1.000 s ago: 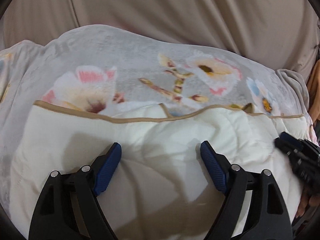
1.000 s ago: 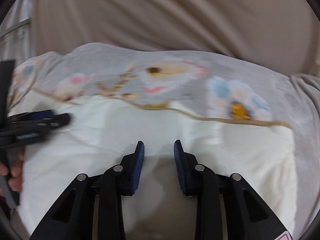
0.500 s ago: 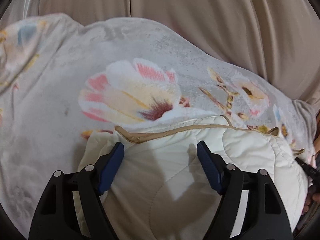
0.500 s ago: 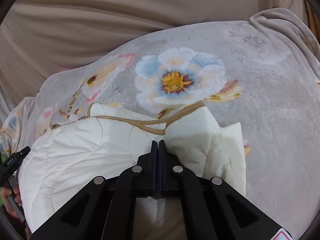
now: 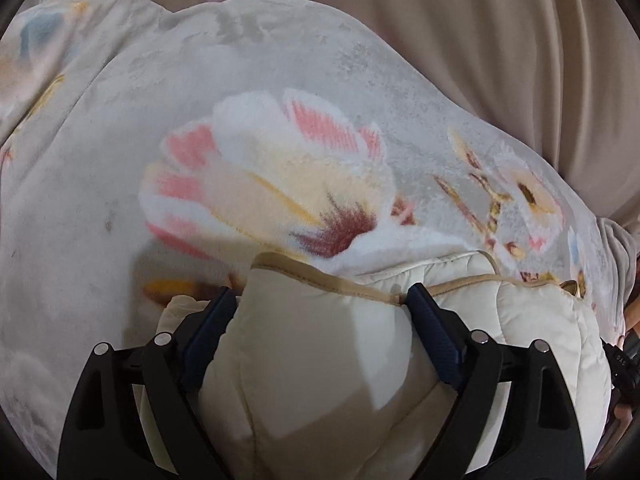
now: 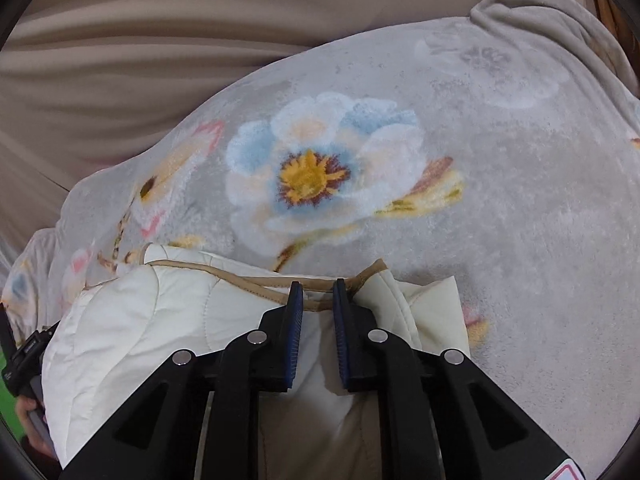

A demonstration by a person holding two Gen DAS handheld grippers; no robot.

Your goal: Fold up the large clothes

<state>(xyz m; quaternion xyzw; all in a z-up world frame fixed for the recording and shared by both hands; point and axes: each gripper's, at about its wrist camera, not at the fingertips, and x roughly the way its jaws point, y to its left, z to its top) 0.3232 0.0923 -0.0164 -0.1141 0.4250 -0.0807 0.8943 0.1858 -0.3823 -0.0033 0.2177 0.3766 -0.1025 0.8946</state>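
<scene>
The left gripper (image 5: 320,312) stands spread wide, its jaws having just been opening, with a puffed fold of the cream quilted garment (image 5: 320,360) bulging up between the blue pads (image 5: 434,340); the cloth fills the gap, and whether the pads press on it is hard to judge, though they appear to rest beside the fold and not squeeze it. The right gripper (image 6: 317,304) has its jaws close together with a narrow gap, having just been opening a little from a tight pinch; the garment's (image 6: 160,312) tan-trimmed edge (image 6: 256,284) runs across between the fingertips, and the cloth below sits in shadow, so contact there cannot be read. The garment lies bunched in a thick folded mound on a grey fleece blanket (image 5: 280,100) printed with large pink, yellow and blue flowers, and its near part is cut off by the gripper bodies at the bottom of both views. At the far right edge of the left view, part of the other black tool and a bit of a hand (image 5: 634,316) show, mostly cropped. Behind the blanket hangs a beige pleated curtain (image 6: 160,40), blurred at the rim.
</scene>
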